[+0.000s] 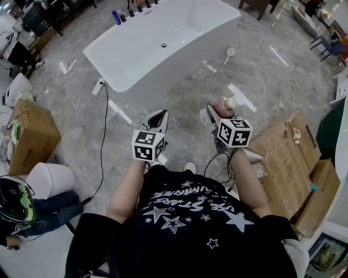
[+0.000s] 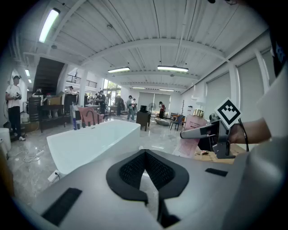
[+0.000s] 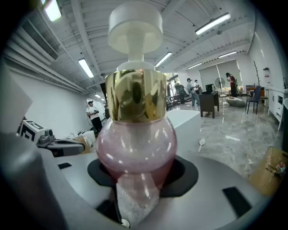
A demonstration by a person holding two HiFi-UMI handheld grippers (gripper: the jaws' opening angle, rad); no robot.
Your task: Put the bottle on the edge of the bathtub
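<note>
A round pink bottle with a gold collar and a white pump stands upright between the jaws of my right gripper, which is shut on its body. In the head view the bottle and right gripper hang over the grey floor, well short of the white bathtub. My left gripper is beside it on the left, its jaws together and empty. The bathtub lies ahead and to the left in the left gripper view.
Cardboard boxes stand at the right and another box at the left. A black cable runs over the floor. Dark taps and small bottles line the tub's far end. A white scoop lies near the tub.
</note>
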